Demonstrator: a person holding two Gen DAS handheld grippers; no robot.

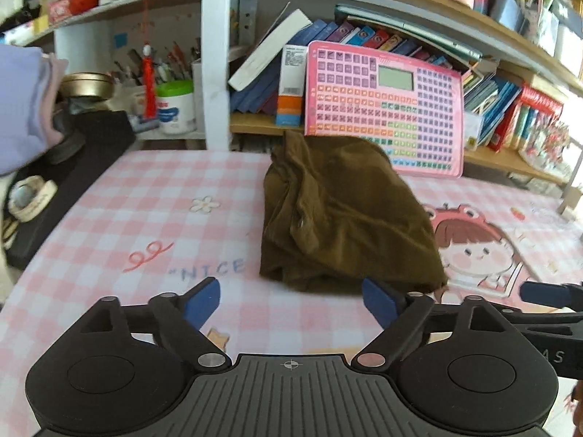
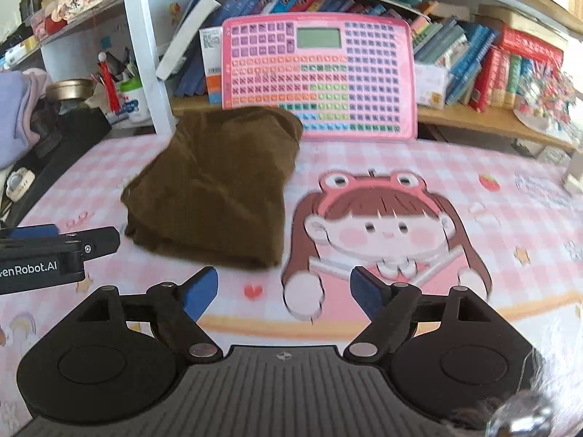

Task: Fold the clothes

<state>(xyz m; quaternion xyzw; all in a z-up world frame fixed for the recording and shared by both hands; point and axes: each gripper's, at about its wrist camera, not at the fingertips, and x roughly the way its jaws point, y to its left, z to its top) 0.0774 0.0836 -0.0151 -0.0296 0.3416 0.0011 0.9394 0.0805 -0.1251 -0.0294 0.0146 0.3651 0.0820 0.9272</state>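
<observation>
A brown garment [image 1: 342,215] lies folded in a rumpled, thick bundle on the pink checked table [image 1: 145,196]; left gripper [image 1: 291,304] and right gripper [image 2: 284,291] fingers spread, empty.

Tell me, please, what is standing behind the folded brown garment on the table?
Behind the brown garment a pink keyboard toy leans against the bookshelf. The garment's top covers the toy's lower left corner, so that part cannot be seen.
</observation>
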